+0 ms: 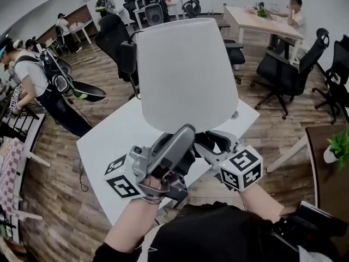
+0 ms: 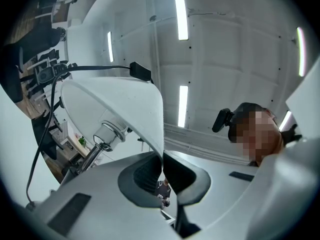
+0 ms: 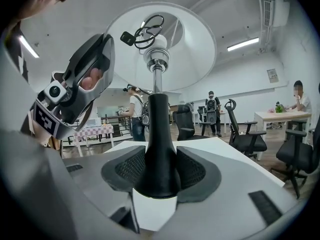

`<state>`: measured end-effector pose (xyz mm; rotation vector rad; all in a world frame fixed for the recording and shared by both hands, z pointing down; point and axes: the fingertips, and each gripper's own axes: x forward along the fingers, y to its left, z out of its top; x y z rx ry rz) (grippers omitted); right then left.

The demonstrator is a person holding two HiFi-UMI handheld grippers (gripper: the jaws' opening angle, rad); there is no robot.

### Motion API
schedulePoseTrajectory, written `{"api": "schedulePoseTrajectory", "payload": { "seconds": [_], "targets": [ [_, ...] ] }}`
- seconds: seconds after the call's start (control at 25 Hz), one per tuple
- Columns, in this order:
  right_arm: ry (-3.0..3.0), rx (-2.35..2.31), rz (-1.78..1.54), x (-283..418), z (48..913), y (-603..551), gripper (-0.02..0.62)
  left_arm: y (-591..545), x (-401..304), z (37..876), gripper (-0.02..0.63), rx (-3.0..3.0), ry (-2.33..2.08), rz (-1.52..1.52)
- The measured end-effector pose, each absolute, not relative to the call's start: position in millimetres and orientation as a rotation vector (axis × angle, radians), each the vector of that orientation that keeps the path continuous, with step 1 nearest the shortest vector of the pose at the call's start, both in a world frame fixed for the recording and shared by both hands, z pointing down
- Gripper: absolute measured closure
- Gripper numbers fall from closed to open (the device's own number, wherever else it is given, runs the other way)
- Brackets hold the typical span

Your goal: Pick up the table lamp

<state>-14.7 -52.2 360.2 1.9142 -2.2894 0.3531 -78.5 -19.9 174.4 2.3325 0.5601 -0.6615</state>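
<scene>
The table lamp has a white shade (image 1: 185, 72) on a metal rod with a black flared stem (image 3: 159, 144). It is held up over the white table (image 1: 106, 141). My left gripper (image 1: 184, 138) is shut on the shade's lower rim; in the left gripper view the thin rim (image 2: 161, 134) runs down between the closed pads of the left gripper (image 2: 162, 171). My right gripper (image 3: 159, 173) is shut on the black stem, pads pressed to both sides, and shows under the shade in the head view (image 1: 211, 142). The bulb socket (image 2: 112, 131) and black cord (image 2: 90, 68) hang inside the shade.
Black office chairs (image 1: 286, 72) stand around the table on the wood floor. A person (image 1: 41, 86) with a backpack stands at the left, another sits at a wooden desk (image 1: 256, 21). A potted plant (image 1: 339, 146) is at the right edge.
</scene>
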Motion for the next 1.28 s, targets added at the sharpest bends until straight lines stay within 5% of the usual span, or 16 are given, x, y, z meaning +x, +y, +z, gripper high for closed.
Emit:
{"api": "schedulePoseTrajectory", "payload": {
  "seconds": [1.28],
  "targets": [
    [-2.340, 1.806, 0.500, -4, 400, 62, 0.390, 88, -50, 207, 0.588, 2.337, 0.459, -0.623]
  ]
}}
